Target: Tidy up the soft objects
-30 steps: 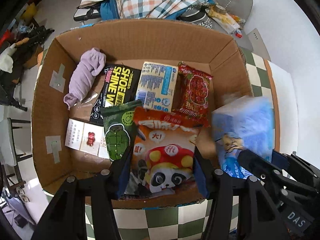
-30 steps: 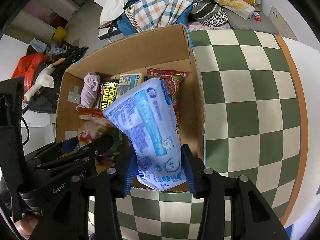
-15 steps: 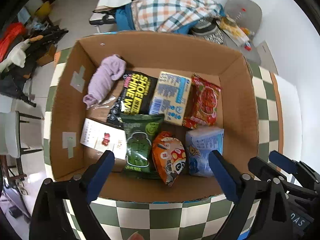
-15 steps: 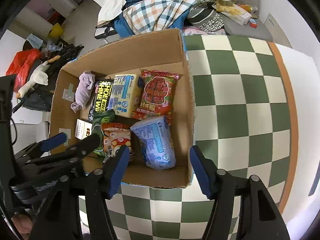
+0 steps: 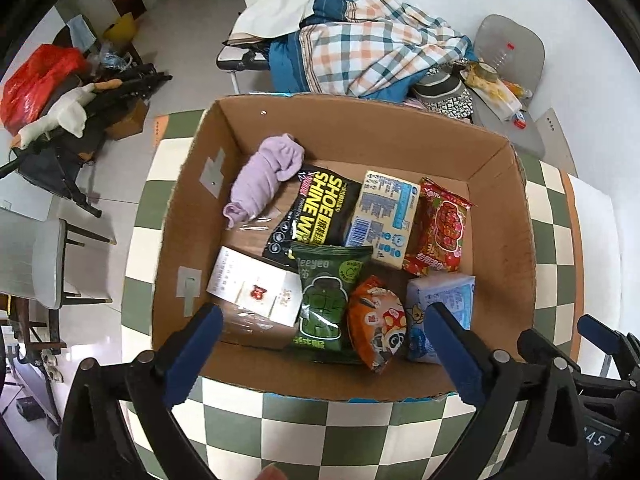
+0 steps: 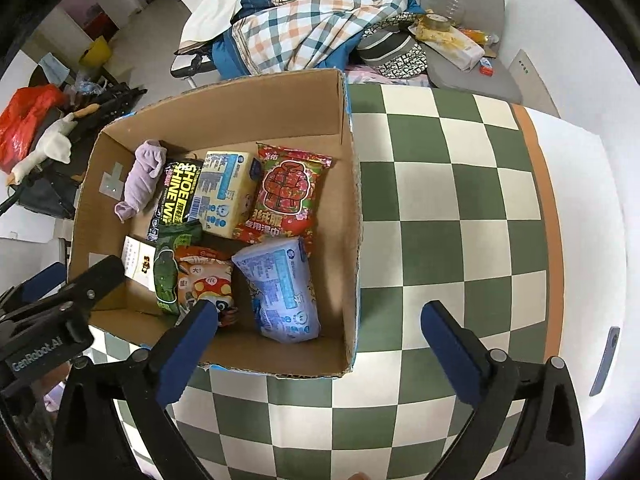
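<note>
An open cardboard box [image 5: 516,248] [image 6: 352,208] stands on the checked table. Inside lie a lilac rolled cloth [image 5: 264,178] [image 6: 142,178], a black shoe-wipes pack [image 5: 316,216], a yellow-blue tissue pack [image 5: 386,216] [image 6: 226,192], a red pack [image 5: 438,226] [image 6: 288,192], a green pack [image 5: 324,304], an orange panda snack bag [image 5: 378,322] [image 6: 204,276], a pale blue tissue pack [image 5: 440,308] [image 6: 282,288] and a white card [image 5: 252,284]. My left gripper [image 5: 320,356] is open and empty above the box's near edge. My right gripper [image 6: 320,352] is open and empty above the box's near right corner.
Green and white checked tablecloth [image 6: 460,208] spreads right of the box. Beyond the table, a plaid cloth pile [image 5: 372,52] lies on a chair, a grey chair [image 6: 468,52] holds clutter, and a red bag [image 5: 36,80] sits on the floor at left.
Both grippers opened and drew back and up from the box. The panda snack bag and the pale blue tissue pack were let go and now lie inside it.
</note>
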The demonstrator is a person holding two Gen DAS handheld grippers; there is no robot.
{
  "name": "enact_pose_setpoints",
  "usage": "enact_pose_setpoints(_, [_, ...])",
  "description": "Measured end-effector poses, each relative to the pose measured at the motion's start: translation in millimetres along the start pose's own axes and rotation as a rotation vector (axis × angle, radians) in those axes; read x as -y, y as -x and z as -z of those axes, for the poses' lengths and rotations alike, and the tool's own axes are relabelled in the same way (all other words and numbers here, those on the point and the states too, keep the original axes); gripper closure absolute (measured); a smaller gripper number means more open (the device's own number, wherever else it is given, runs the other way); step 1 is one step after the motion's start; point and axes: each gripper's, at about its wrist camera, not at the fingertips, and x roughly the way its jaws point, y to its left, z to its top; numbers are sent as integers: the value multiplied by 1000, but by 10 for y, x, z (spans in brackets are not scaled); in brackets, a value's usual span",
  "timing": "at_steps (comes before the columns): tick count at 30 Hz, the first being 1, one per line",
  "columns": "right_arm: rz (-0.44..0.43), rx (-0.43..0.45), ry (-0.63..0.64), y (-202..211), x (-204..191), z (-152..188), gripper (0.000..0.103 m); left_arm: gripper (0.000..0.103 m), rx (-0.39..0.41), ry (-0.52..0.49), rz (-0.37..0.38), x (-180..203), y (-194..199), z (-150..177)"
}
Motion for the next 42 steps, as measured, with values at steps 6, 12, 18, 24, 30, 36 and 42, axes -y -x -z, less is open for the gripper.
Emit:
enact_pose_setpoints(6, [-1, 38, 1, 248, 23, 44, 0, 0, 60, -9, -2, 39, 423, 90])
enact_pose_setpoints(12, [-19, 137, 16, 944, 50, 281, 0, 0, 144, -4, -3, 79, 1128, 324])
enact_pose_setpoints(18, [-26, 237, 28, 1728, 93, 615, 0, 0, 235, -4, -23, 91, 1771, 566])
enact_pose_setpoints(24, [-37, 293, 30, 2272, 154, 926, 0, 0, 268, 0, -6, 101, 2177, 759])
enact_pose_setpoints(30, [-52, 315, 38, 2594, 170, 1118, 0, 0, 285, -15, -4, 168, 2426, 943])
enact_pose_setpoints(36, [-38, 341, 42, 2784, 215, 1214, 0, 0, 291, -16, -11, 186, 2525, 1035])
enact_pose_setpoints(42, [-32, 351, 36, 2863, 251, 1248, 0, 0, 305, -12, -20, 182, 2597, 1102])
